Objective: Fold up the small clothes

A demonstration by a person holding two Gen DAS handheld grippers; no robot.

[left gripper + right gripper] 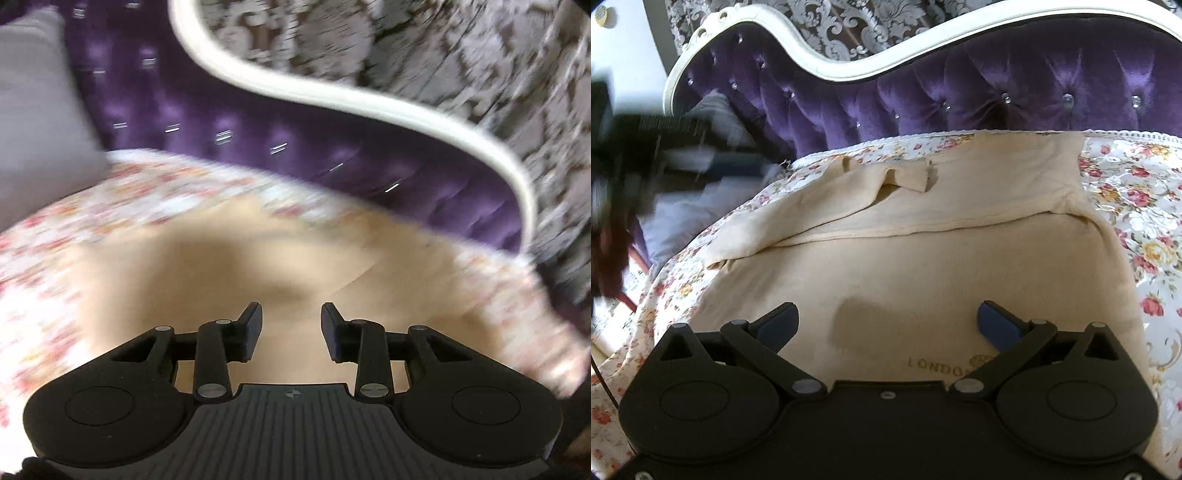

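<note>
Cream garment (923, 266) spread flat on floral bedspread (1137, 184), top edge folded over near purple tufted headboard (997, 92), right gripper (886, 325) above it, jaws wide apart, empty, left gripper (291, 332) over blurred cloth, jaws apart, nothing held

My two wrist cameras look forward, low over the cream garment (923, 273), both toward the purple headboard (997, 96).

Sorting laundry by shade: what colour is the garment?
Cream garment, shown best in the right wrist view.
</note>
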